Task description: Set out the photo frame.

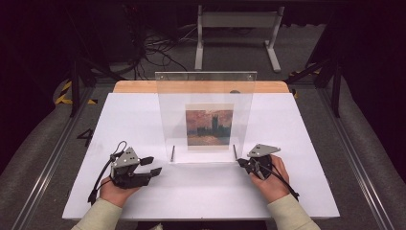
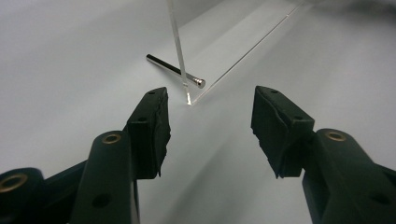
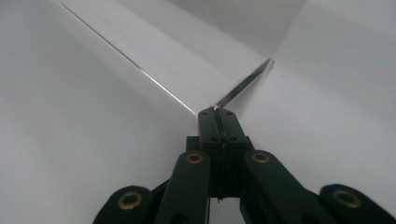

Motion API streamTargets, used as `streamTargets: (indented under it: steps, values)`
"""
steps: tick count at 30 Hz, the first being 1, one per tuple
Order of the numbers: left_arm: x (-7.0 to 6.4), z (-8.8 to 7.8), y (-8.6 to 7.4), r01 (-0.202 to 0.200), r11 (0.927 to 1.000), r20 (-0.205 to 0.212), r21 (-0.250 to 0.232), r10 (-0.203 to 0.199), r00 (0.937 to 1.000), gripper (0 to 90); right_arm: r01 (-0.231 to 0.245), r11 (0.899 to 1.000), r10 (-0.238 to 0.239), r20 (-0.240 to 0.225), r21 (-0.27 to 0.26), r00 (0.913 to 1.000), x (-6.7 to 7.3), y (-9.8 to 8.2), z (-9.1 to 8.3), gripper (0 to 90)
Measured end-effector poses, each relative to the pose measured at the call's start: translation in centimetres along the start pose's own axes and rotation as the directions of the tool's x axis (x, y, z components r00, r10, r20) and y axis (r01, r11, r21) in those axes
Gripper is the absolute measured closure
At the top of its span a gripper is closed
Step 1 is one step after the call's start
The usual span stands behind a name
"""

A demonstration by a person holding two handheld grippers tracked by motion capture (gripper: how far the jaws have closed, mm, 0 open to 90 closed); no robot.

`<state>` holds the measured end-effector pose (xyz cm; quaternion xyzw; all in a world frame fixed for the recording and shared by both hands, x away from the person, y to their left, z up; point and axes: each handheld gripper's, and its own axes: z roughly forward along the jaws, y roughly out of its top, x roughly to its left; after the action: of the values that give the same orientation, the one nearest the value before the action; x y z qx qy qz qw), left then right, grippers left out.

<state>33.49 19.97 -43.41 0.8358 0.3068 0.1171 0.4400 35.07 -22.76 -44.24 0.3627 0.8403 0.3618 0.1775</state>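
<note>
On a white table (image 1: 143,120), the left gripper (image 1: 152,166) rests at seven o'clock, jaws wide apart and empty. The right gripper (image 1: 241,162), at five o'clock, has its jaws pressed together at a metal pin (image 1: 235,151). Beyond, at centre, stands a clear acrylic frame (image 1: 206,91) holding a painting print (image 1: 209,127).

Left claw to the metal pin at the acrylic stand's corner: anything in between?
Nothing visible. The left claw is open, with bare white table up to the metal pin. The acrylic stand rises beside the pin's head.

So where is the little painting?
In the high view, the painting sits mid-table inside the clear acrylic frame, between two metal pins, beyond both hand-held grippers.
</note>
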Motion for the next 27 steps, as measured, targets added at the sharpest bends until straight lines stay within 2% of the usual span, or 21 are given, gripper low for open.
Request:
streamTargets:
  steps: [1,3,6,9,13,14,18,20,24,27]
  values:
    - [0.0,0.0,0.0,0.008,1.0000,0.000,-0.003,-0.008,1.0000,46.8,-0.003,0.999,0.003,-0.004,-0.036,1.0000,0.0,0.3,-0.8,89.9]
    - [0.0,-0.2,0.0,0.002,1.0000,-0.006,-0.006,-0.002,1.0000,46.7,-0.006,0.998,0.006,-0.008,-0.055,0.9999,0.0,0.4,-1.3,89.8]
    - [-0.1,-0.6,0.2,0.020,0.9993,0.004,-0.031,-0.019,0.9998,44.8,-0.006,0.989,0.003,-0.016,-0.147,0.9999,-0.1,1.0,-3.4,84.7]
    - [-0.1,-1.0,0.4,0.024,0.9985,0.000,-0.050,-0.024,0.9997,43.6,0.005,0.979,-0.008,-0.013,-0.203,0.9999,-0.1,1.5,-5.1,79.0]
    - [-0.1,-1.6,0.5,0.020,0.9977,-0.018,-0.064,-0.022,0.9996,40.7,-0.001,0.964,-0.002,-0.012,-0.266,0.9999,-0.6,1.6,-7.0,64.8]
    - [-0.2,-1.8,0.5,0.023,0.9976,-0.022,-0.066,-0.025,0.9995,39.7,0.000,0.959,-0.001,-0.006,-0.282,1.0000,-0.9,1.5,-7.4,57.6]
    - [0.0,-2.5,0.0,0.018,0.9959,-0.041,-0.089,-0.022,0.9989,38.2,-0.001,0.954,0.006,0.016,-0.299,0.9999,-2.0,1.0,-8.5,44.4]
    - [0.0,-3.1,-0.3,0.017,0.9933,-0.055,-0.114,-0.023,0.9982,38.4,0.010,0.950,0.004,0.042,-0.314,0.9991,-2.6,0.5,-9.2,37.4]
    - [0.5,-4.1,-0.8,0.023,0.9898,-0.068,-0.141,-0.032,0.9972,37.8,0.010,0.939,0.017,0.076,-0.344,0.9970,-3.6,-0.4,-10.5,32.4]
    - [1.1,-4.9,-1.6,0.036,0.9880,-0.085,-0.150,-0.049,0.9951,36.8,0.002,0.935,0.036,0.101,-0.354,0.9943,-4.4,-1.2,-11.3,30.0]
